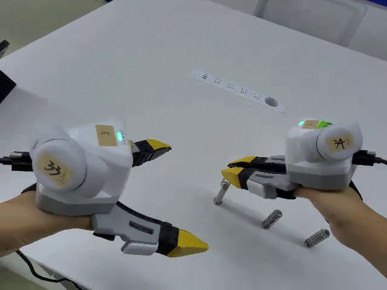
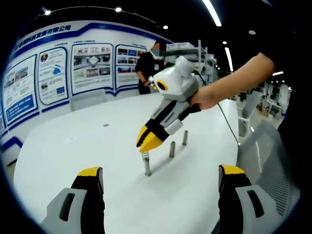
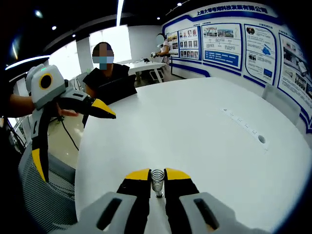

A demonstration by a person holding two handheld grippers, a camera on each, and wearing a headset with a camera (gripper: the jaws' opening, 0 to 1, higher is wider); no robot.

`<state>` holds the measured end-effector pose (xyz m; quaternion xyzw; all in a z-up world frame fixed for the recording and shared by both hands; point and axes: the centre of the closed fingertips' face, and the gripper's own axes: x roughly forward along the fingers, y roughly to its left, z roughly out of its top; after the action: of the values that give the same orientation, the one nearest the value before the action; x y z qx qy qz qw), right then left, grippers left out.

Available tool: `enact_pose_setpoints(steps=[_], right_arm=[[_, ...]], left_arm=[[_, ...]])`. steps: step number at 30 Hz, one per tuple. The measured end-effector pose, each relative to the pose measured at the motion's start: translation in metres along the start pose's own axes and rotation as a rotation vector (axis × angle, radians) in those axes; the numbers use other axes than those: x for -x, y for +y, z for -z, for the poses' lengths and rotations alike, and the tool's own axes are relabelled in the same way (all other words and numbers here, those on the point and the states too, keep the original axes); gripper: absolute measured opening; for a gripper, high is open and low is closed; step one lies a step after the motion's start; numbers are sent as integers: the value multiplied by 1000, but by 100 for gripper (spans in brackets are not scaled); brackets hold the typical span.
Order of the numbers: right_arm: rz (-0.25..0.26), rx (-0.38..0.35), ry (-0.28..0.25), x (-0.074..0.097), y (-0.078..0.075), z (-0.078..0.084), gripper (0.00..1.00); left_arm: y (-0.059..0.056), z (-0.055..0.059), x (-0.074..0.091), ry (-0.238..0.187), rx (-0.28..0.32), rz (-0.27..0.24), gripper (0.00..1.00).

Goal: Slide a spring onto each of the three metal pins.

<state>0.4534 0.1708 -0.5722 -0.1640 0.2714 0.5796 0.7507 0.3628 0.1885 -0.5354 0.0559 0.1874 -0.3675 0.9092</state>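
The right hand-held gripper [image 1: 230,170] was clenched on a spring [image 3: 156,181], holding it at the top of the leftmost pin [image 1: 221,192], which stood on the white worktop [image 1: 181,90] towards its near edge. The pin's lower shaft was bare. To its right, two other pins [image 1: 272,219] [image 1: 317,237] looked coiled along their length, which suggests they already carried springs, though the detail was too fine to be sure. The left hand-held gripper [image 1: 172,193] hovered well to the left, its jaws spread wide and holding nothing. A power strip [image 1: 239,89] lay on the far side of the worktop. The step in hand appeared to be the last fitting. The next move called for keeping the coil in line with the shaft, pressing it down to the base, then letting go.
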Motion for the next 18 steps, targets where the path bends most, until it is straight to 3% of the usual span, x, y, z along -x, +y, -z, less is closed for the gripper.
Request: enact_pose_setpoints(steps=[12,14,18], right_arm=[[3,-1,31,-6,1,13,11],[2,8,35,-8,2,15,11],[27,28,50,-14,2,20,12]], left_arm=[[4,0,-2,0,16,-13,100],[4,-6,-1,-31,33,-13,100],[8,-6,0,-37,53,-22,100]])
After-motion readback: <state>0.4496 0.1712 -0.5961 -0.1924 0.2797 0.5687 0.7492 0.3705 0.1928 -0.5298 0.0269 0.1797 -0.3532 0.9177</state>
